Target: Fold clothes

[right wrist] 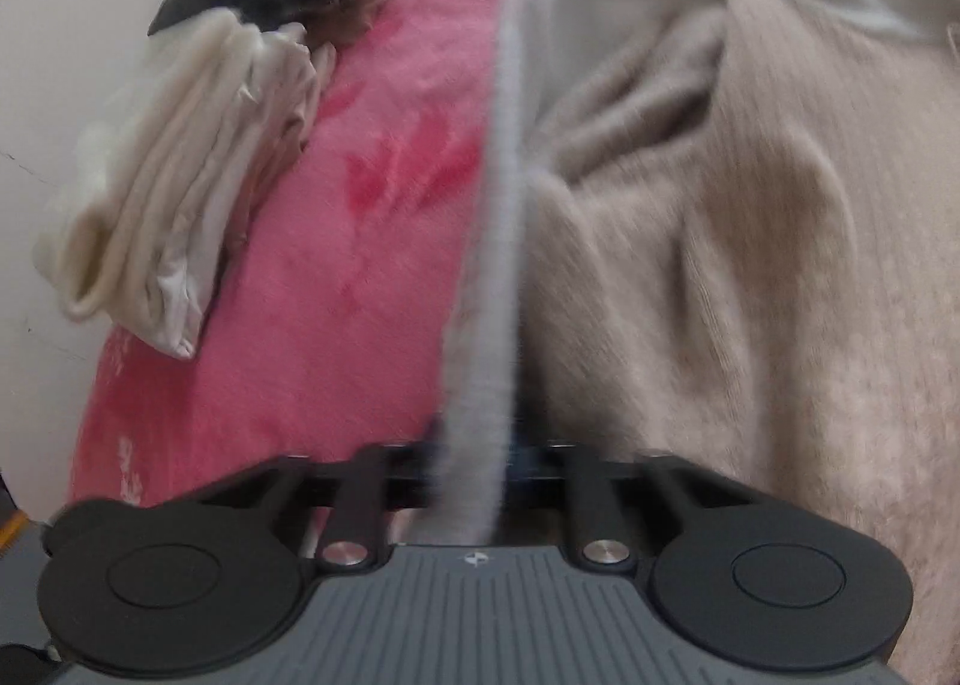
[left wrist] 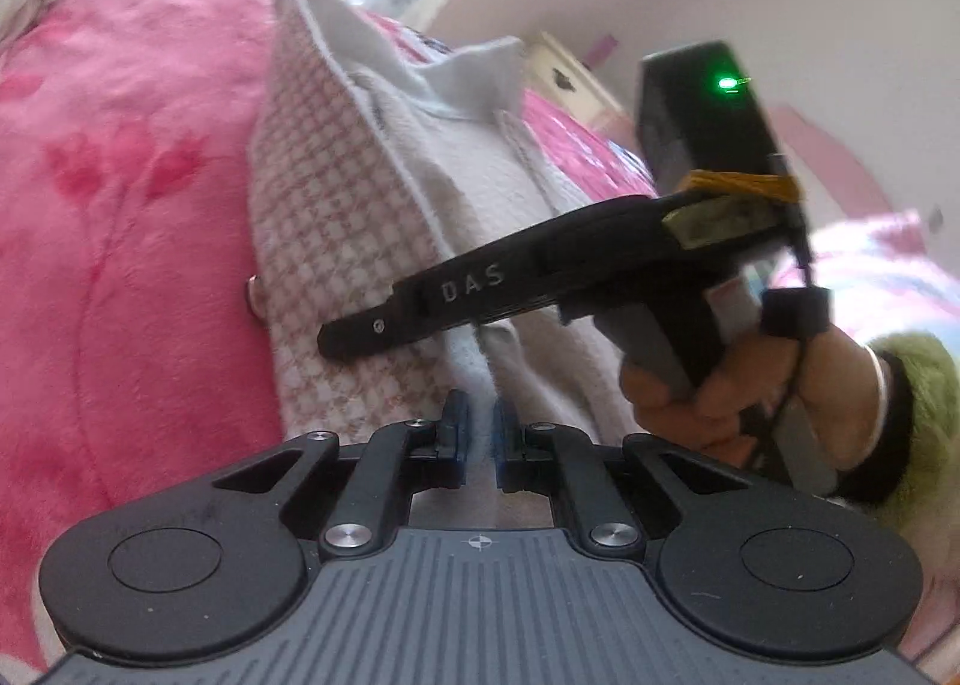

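Pink blanket [left wrist: 120, 205] on bed: checked garment [left wrist: 336, 217] lies across it. Left gripper [left wrist: 477, 433] and right gripper [right wrist: 474, 445], fingers clamped on its pale edge. Step: grasp made. Next: carry edge over, level.

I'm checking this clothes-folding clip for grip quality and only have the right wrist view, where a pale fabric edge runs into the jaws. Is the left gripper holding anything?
Observer: Yes. The left gripper is shut on the near edge of a pink-and-white checked jacket.
Operator: Is that the same garment as mine?
Observer: It looks so. The right gripper pinches that jacket where the checked face meets its white lining.
Operator: Is there anything that could snag?
Observer: A round button sticks out at the jacket's edge beside the pink blanket, clear of both grippers.
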Motion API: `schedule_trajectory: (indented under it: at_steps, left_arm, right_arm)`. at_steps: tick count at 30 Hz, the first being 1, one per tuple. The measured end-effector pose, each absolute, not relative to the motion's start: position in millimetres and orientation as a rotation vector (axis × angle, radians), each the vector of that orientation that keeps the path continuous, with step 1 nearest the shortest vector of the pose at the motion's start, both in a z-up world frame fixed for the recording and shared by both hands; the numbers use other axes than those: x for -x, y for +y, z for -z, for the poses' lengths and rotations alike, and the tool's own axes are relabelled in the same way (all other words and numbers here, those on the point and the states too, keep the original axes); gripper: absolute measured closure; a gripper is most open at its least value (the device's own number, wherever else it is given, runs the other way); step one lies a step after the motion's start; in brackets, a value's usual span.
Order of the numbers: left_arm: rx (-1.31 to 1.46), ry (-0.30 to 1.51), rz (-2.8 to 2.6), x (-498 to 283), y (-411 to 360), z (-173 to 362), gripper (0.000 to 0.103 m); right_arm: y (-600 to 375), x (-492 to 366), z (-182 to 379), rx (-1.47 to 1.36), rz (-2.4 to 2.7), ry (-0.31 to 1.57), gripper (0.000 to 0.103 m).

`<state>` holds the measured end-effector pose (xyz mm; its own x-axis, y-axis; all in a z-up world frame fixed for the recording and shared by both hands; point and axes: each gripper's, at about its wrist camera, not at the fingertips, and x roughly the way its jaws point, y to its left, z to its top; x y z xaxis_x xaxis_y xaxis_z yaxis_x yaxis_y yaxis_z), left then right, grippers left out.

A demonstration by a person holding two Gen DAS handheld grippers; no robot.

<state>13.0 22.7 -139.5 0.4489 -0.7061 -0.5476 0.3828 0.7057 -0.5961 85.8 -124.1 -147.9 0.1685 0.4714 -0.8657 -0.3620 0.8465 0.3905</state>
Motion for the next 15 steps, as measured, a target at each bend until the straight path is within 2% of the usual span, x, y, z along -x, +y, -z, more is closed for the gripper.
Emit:
schedule_trajectory:
  at_steps: [1, 3, 5, 8, 15]
  left_arm:
    - [0.430, 0.851, 0.753, -11.9, 27.8, 135.6, 0.093]
    - [0.470, 0.835, 0.756, -12.9, 45.8, 134.2, 0.085]
    - [0.516, 0.824, 0.732, -14.8, 65.8, 134.4, 0.081]
    - [0.568, 0.828, 0.685, -20.2, 91.4, 138.4, 0.079]
    - [0.374, 1.000, 0.617, -43.1, 57.5, 189.3, 0.070]
  right_arm:
    - [-131.3, -83.7, 145.7, -0.090, -0.595, 1.261, 0.091]
    - [-149.6, -78.7, 137.7, -0.057, -0.575, 1.232, 0.092]
    - [-177.1, -73.8, 130.0, -0.061, -0.528, 1.216, 0.092]
    - [-220.6, -71.5, 114.9, -0.079, -0.464, 1.173, 0.093]
    - [-298.4, -73.7, 86.6, -0.023, -0.264, 1.065, 0.093]
